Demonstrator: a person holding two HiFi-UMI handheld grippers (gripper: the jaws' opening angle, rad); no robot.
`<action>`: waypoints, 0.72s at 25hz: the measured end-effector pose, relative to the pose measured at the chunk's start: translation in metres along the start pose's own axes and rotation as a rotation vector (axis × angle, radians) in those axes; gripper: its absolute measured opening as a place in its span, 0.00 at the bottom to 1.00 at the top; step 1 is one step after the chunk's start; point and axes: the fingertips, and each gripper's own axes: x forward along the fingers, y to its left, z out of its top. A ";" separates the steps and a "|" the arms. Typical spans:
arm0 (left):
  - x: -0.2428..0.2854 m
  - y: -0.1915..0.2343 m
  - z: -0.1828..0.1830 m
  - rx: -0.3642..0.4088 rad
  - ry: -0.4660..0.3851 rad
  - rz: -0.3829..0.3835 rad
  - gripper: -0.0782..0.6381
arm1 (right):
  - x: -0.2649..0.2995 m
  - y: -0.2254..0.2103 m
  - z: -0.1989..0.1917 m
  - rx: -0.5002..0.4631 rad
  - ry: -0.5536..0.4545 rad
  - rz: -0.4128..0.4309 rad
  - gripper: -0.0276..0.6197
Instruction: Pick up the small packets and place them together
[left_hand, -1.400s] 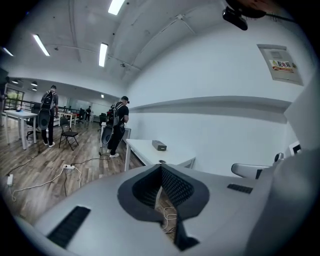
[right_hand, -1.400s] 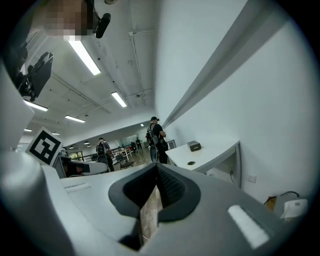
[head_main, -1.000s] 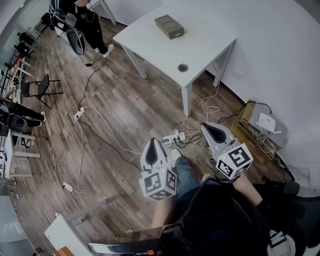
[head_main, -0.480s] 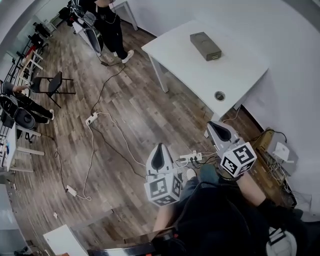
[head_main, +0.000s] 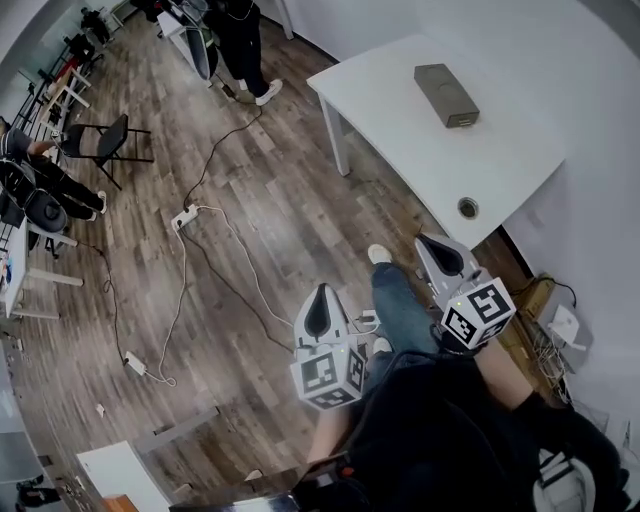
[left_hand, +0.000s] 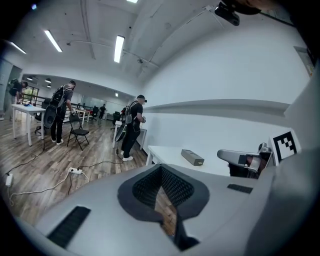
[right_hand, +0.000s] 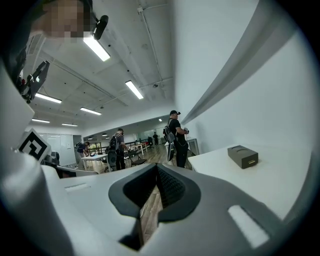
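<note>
Left tongs (head_main: 320, 293) and right tongs (head_main: 424, 242) closed, empty.

No legible text, label, brand or number noted. Only coded black-and-white square marker patterns (head_main: 322, 372) appear, on the left gripper (head_main: 320, 296) and right gripper (head_main: 433, 250) cubes.

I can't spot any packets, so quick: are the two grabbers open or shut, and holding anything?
Left grey two-jaw gripper: shut, holding nothing.
Right grey two-jaw gripper: shut, holding nothing.
</note>
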 end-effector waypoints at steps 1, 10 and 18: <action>0.010 0.005 0.001 -0.008 0.003 0.010 0.11 | 0.014 0.000 -0.001 -0.005 0.005 0.018 0.04; 0.151 0.043 0.049 -0.004 0.026 0.030 0.11 | 0.169 -0.040 0.015 -0.008 0.051 0.121 0.04; 0.281 0.041 0.126 0.055 0.021 -0.008 0.11 | 0.272 -0.111 0.058 0.042 0.046 0.129 0.04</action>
